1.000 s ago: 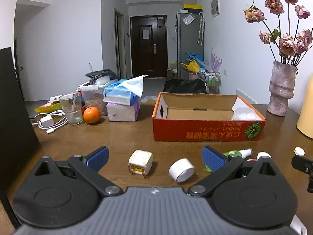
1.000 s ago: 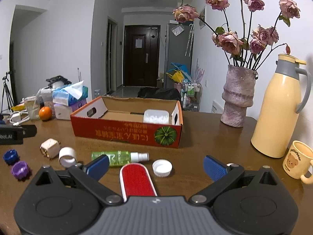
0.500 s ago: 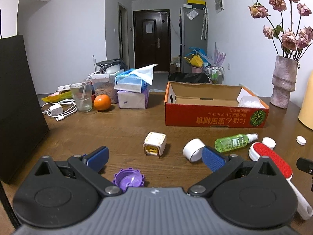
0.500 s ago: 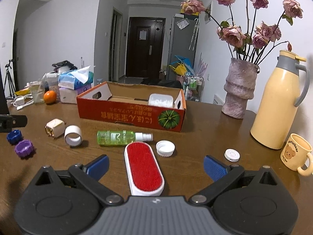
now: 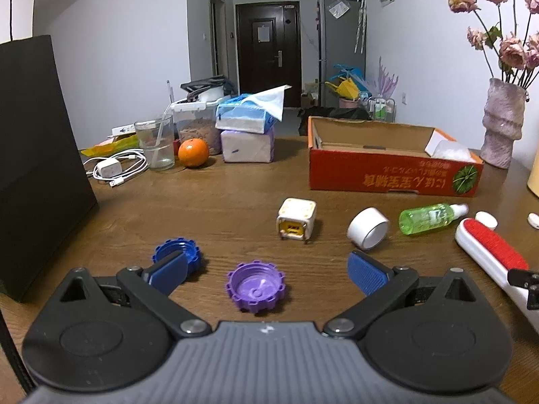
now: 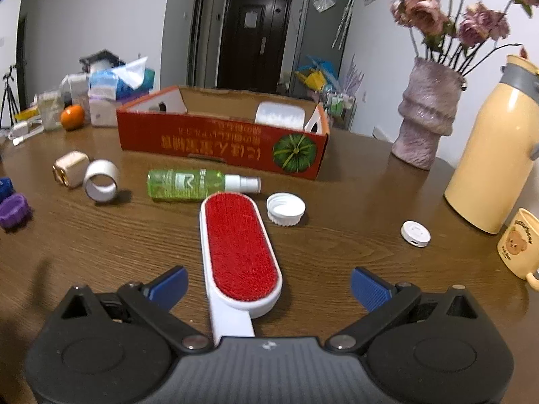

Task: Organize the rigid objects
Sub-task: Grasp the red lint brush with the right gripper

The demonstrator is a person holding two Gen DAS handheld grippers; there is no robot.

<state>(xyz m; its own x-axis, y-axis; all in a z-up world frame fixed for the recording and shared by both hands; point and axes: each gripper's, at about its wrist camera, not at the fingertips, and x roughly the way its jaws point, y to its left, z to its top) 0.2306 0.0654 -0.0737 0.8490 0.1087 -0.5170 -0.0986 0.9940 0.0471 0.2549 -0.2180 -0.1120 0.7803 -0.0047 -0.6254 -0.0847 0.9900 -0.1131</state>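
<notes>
Left tongs (image 5: 267, 271) low over worktop, jaws spread wide, blue pads (image 5: 365, 272) facing inward, nothing gripped. Right tongs (image 6: 269, 284) likewise low, level, jaws wide apart, nothing clamped between pads (image 6: 369, 286).

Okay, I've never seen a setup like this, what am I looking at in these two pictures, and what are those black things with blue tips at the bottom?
Those are two hand-held grippers a person carries, each with a wide-angle camera looking forward along its blue-padded fingers. One picture is from the left gripper, the other from the right gripper. Both are open and hold nothing. On the wooden table lie a purple cap between the left fingers, a blue cap, a red lint brush between the right fingers, a green spray bottle, a white ring and a red cardboard box, seemingly where things go.
</notes>
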